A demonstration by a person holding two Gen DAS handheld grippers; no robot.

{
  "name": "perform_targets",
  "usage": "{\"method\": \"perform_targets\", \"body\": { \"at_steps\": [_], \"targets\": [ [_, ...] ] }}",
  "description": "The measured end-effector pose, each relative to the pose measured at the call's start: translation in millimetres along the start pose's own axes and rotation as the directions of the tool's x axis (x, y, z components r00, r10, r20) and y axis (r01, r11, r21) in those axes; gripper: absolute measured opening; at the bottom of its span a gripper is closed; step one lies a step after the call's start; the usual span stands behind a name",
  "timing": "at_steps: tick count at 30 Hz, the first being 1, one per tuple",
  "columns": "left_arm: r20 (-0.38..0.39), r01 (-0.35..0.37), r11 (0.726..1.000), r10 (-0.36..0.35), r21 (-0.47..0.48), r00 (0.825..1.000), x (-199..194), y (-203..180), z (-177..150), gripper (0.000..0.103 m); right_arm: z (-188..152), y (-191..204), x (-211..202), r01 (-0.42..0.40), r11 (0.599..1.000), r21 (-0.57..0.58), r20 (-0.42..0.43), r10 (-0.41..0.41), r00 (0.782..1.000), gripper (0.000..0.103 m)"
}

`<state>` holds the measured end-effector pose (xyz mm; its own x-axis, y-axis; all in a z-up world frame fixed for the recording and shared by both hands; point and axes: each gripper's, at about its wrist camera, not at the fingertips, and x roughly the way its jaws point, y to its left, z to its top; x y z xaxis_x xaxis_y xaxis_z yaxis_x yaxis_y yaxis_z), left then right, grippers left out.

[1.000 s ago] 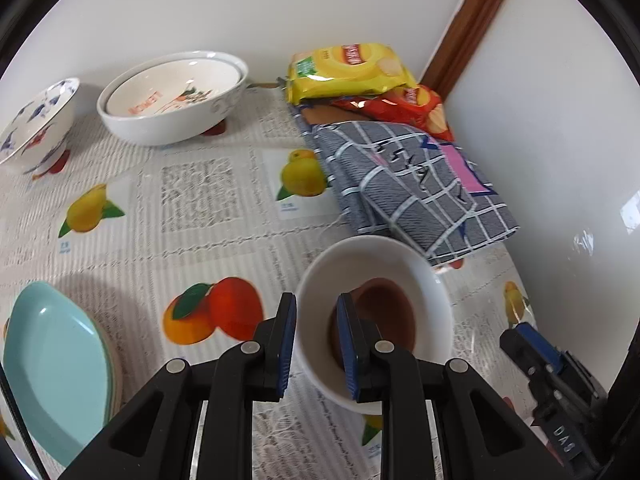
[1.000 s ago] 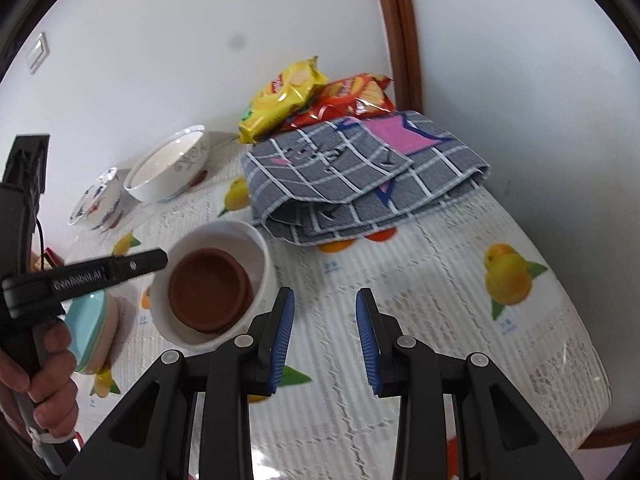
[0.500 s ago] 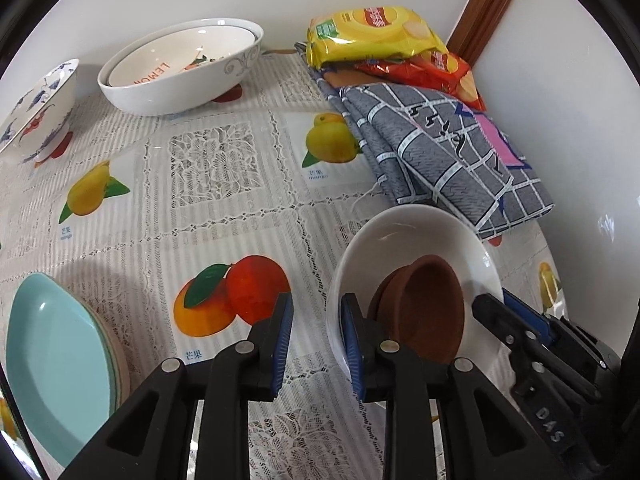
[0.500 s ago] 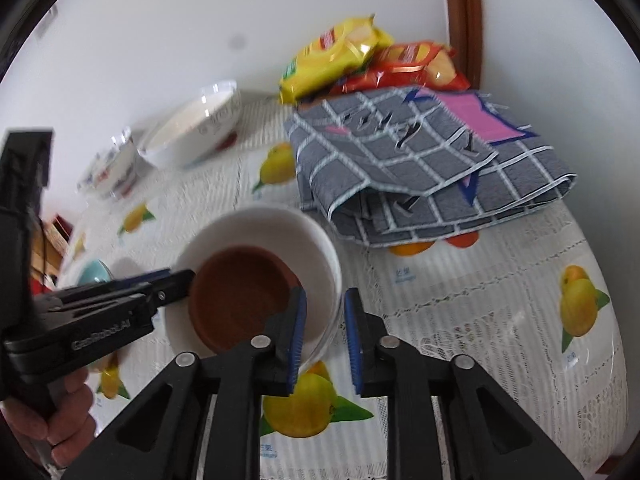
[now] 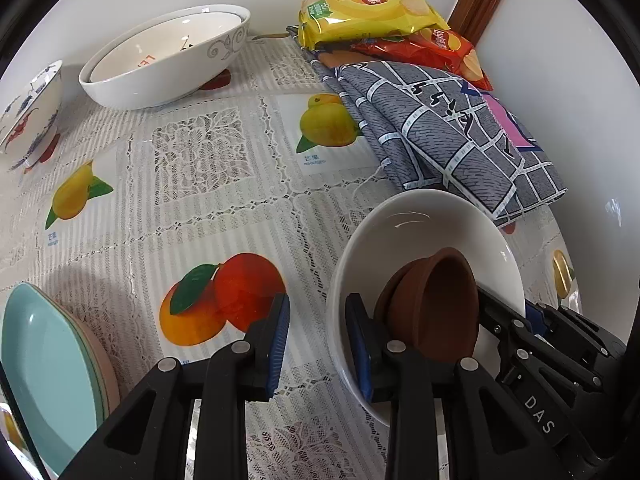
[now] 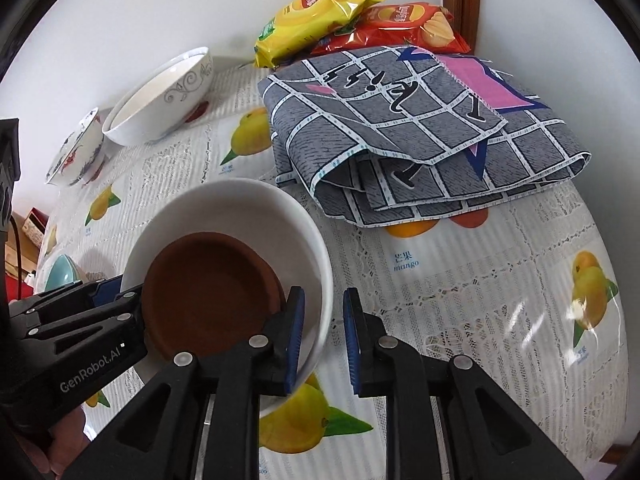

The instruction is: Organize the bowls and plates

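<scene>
— White bowls first: how many?

— Three plain white ones. Two sit nested by the back wall, the large patterned bowl holding a smaller one. The third, the white bowl, is in front of the checked cloth, tipped up on its side, mouth facing the back-left of the table. A fourth, the blue-and-red painted bowl, stands at the far left.

— Anything inside the tipped one?

— Two brown saucers, stacked, leaning with it.

— Plates?

— A teal plate on top of a pink one, at the near left edge.

— And the claws?

— Both straddle the white bowl's rim from opposite sides. The left gripper has one finger inside against the saucers, one outside, with a clear gap to the wall. The right gripper is narrowly parted, rim between its pads; whether it pinches, I cannot tell.

— Else?

— Two crisp bags — yellow, red — behind the cloth.
</scene>
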<state>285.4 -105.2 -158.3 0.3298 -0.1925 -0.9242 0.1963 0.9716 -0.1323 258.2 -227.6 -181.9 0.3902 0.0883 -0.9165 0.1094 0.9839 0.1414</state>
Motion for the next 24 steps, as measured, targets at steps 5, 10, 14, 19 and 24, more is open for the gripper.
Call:
{"method": "perform_targets", "body": {
  "at_steps": [5,10,14,19,24],
  "targets": [
    [0.014,0.014,1.0,-0.014,-0.01,1.0,0.1,1.5,-1.4,0.027,-0.6,0.5,-1.5,0.002,1.0,-0.017,0.013,-0.001,1.0,0.022],
    [0.017,0.036,0.999,-0.035,-0.025,0.999,0.0,3.3,-2.6,0.024,-3.1,-2.1,-2.6,-0.013,1.0,-0.003,0.052,0.013,0.999,0.022],
    [0.021,0.044,0.999,-0.043,-0.017,0.999,0.5,1.5,-2.6,0.02,-4.8,-2.4,-3.2,-0.026,1.0,0.003,0.071,0.025,0.997,0.022],
    [0.019,0.058,0.998,-0.058,-0.009,0.998,0.6,-2.3,-2.9,0.013,-4.4,-3.6,-1.8,-0.053,0.997,0.053,0.074,0.049,0.996,0.013],
    [0.002,0.082,0.996,-0.082,-0.031,0.997,2.3,1.0,-0.9,0.013,-2.3,0.0,-1.1,-0.034,0.999,0.036,0.059,0.031,0.998,0.013]
  ]
}}
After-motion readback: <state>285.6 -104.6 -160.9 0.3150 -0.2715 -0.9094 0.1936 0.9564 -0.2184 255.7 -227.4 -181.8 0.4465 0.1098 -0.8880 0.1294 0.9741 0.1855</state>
